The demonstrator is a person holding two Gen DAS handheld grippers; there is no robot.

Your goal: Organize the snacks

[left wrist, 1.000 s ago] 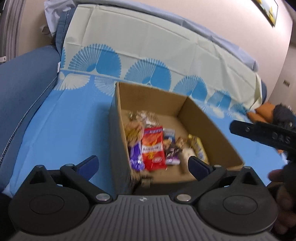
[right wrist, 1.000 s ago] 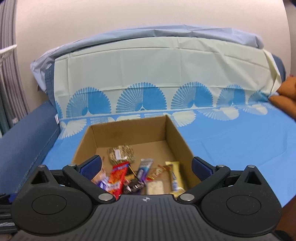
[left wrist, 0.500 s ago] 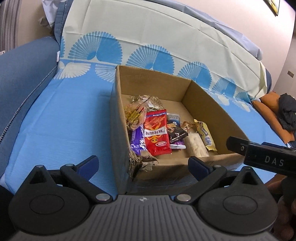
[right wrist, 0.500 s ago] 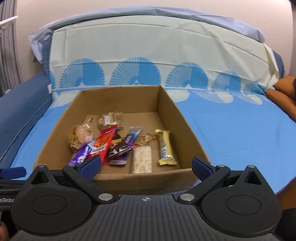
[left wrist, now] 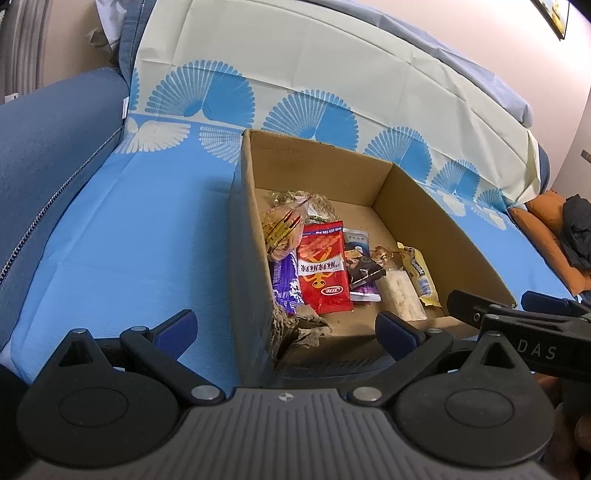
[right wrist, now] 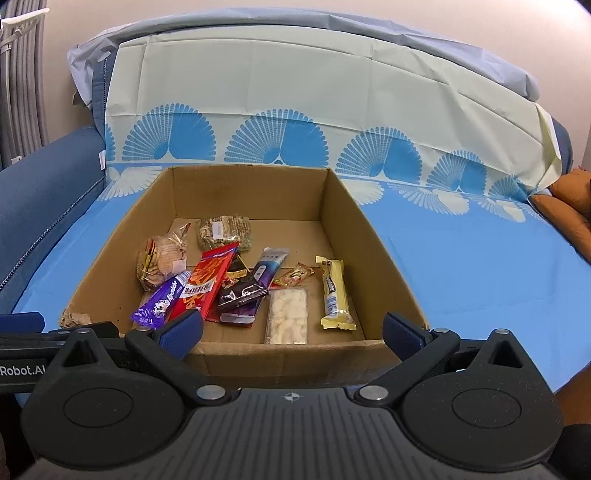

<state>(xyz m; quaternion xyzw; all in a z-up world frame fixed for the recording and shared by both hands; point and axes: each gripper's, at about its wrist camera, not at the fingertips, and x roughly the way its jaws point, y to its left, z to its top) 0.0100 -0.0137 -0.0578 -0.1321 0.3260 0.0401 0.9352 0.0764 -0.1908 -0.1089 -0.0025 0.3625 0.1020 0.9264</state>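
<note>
A home living room (blue sofa point(right wrist: 44, 192), patterned cover point(right wrist: 461, 258), orange cushion point(right wrist: 565, 218)).

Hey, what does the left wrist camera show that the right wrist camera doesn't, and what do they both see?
Only the left wrist view shows the right tool side-on, the picture frame on the wall and the dark cloth on the orange cushion.

Only the right wrist view shows the left tool at its left edge and the box's near wall from outside.

Both show the cardboard box, the red snack packet, the yellow bar and the blue fan-patterned cover. Each tool is open and empty.
</note>
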